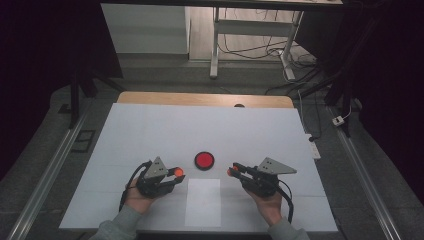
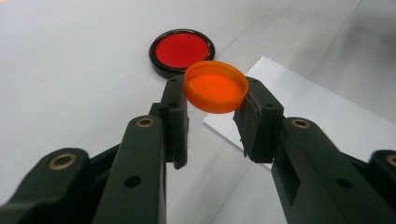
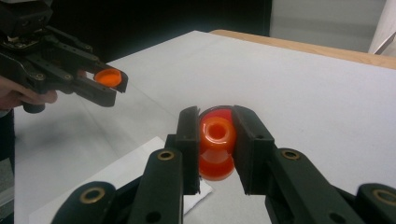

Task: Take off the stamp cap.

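Orange cap point(image 2: 216, 87) sits pinched across its width btwn the left gripper point(image 2: 212, 123) pads, held above the table w/ open side up, so its axis runs roughly vertical, tilted a little toward the camera. Gripped at the rim, prob. so the hollow stays free to go over something.

Right gripper point(image 3: 215, 144) is clamped on a small orange bottle point(image 3: 217, 147): jaws press its sides, neck opening faces back toward that gripper's camera. Long axis thus runs along the jaws, about level or slightly tipped; exact tilt hard to tell. In the high view the bottle point(image 1: 233, 171) sits at the gripper tip, pointing toward the table's middle, and the cap point(image 1: 178, 172) faces it from the left, the two near each other but apart. My read: cap and bottle are being brought together for capping, one part per hand so each can be steered; the cap would need turning to meet the neck.

Both are held over the near half of the white table point(image 1: 150, 130), above and either side of a white paper sheet point(image 1: 203, 202) at the near edge's middle. Beyond the sheet, btwn the two grippers, a red disc w/ black rim point(image 1: 204, 160) lies flat on the table, untouched. The person's hands point(image 1: 140, 200) come in from the near edge.
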`<action>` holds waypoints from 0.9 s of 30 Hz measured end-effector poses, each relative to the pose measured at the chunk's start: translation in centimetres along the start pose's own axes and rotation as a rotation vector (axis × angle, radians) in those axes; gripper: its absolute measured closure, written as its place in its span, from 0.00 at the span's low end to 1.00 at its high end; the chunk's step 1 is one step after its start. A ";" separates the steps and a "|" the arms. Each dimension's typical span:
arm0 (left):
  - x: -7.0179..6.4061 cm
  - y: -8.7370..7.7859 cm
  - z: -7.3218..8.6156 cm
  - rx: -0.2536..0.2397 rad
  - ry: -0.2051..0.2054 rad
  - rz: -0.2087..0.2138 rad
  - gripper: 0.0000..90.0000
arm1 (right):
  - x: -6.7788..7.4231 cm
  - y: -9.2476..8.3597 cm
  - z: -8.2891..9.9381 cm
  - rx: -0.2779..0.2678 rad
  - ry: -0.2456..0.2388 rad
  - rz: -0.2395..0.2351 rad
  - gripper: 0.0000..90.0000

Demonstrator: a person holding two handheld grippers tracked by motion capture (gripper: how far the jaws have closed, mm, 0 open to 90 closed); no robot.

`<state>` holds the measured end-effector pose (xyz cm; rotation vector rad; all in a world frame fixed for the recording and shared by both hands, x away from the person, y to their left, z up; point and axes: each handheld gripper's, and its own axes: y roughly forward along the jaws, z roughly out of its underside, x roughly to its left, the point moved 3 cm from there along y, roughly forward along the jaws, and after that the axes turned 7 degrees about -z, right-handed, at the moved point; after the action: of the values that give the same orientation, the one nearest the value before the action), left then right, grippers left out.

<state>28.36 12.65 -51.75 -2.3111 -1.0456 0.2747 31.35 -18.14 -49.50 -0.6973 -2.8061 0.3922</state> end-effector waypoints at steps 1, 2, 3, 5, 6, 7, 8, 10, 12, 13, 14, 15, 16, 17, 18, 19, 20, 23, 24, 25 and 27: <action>0.1 -0.1 0.1 -0.002 -0.006 -0.001 0.72 | 0.0 0.0 0.0 0.001 -0.001 0.000 0.81; 0.2 -0.3 0.2 -0.003 -0.009 -0.003 0.72 | 0.0 0.0 0.0 0.003 -0.003 0.000 0.81; 0.3 -0.4 0.3 -0.005 -0.013 -0.007 0.72 | 0.1 0.1 0.1 0.005 -0.002 -0.001 0.81; 0.5 -0.7 0.6 -0.008 -0.023 -0.012 0.72 | 0.0 0.1 0.1 0.007 -0.003 -0.001 0.80; 0.6 -0.9 0.8 -0.008 -0.030 -0.014 0.72 | 0.0 0.1 0.1 0.008 -0.004 -0.002 0.81; 0.8 -1.0 1.0 -0.007 -0.034 -0.020 0.72 | 0.0 0.1 0.1 0.009 -0.005 -0.002 0.81; 0.9 -1.1 1.2 -0.005 -0.037 -0.024 0.72 | 0.0 0.1 0.1 0.009 -0.006 -0.002 0.81; 1.2 -1.5 1.6 -0.006 -0.048 -0.031 0.72 | 0.1 0.1 0.1 0.011 -0.009 -0.002 0.81; 1.5 -1.8 1.9 -0.009 -0.056 -0.040 0.72 | 0.1 0.1 0.1 0.013 -0.011 -0.001 0.81; 1.6 -2.0 2.1 -0.010 -0.060 -0.043 0.72 | 0.1 0.1 0.1 0.014 -0.012 -0.001 0.81; 1.8 -2.1 2.2 -0.011 -0.065 -0.048 0.72 | 0.1 0.1 0.1 0.014 -0.013 -0.001 0.81; 1.9 -2.3 2.3 -0.013 -0.069 -0.053 0.72 | 0.1 0.1 0.1 0.015 -0.014 0.000 0.81; 2.1 -2.4 2.5 -0.013 -0.071 -0.057 0.72 | 0.1 0.1 0.1 0.015 -0.014 0.000 0.81; 2.2 -2.5 2.6 -0.013 -0.075 -0.061 0.72 | 0.1 0.1 0.1 0.015 -0.014 0.001 0.80; 2.3 -2.5 2.7 -0.012 -0.080 -0.064 0.72 | 0.1 0.1 0.1 0.015 -0.014 0.002 0.80; 2.5 -2.6 2.9 -0.010 -0.083 -0.067 0.72 | 0.1 0.1 0.1 0.016 -0.014 0.002 0.81; 2.6 -2.7 3.0 -0.010 -0.087 -0.068 0.72 | 0.0 0.1 0.1 0.016 -0.014 0.003 0.81; 2.8 -2.9 3.3 -0.011 -0.092 -0.076 0.72 | 0.0 0.2 0.2 0.018 -0.015 0.003 0.81; 2.9 -2.9 3.3 -0.012 -0.092 -0.076 0.72 | 0.0 0.2 0.2 0.019 -0.016 0.003 0.80; 2.9 -2.9 3.3 -0.013 -0.093 -0.078 0.72 | 0.0 0.2 0.2 0.020 -0.016 0.002 0.81; 3.1 -2.9 3.2 -0.014 -0.092 -0.079 0.72 | 0.0 0.3 0.2 0.023 -0.017 0.000 0.81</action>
<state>27.31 17.79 -52.54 -2.2819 -1.1848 0.3459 31.40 -17.91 -49.81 -0.6925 -2.8127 0.4312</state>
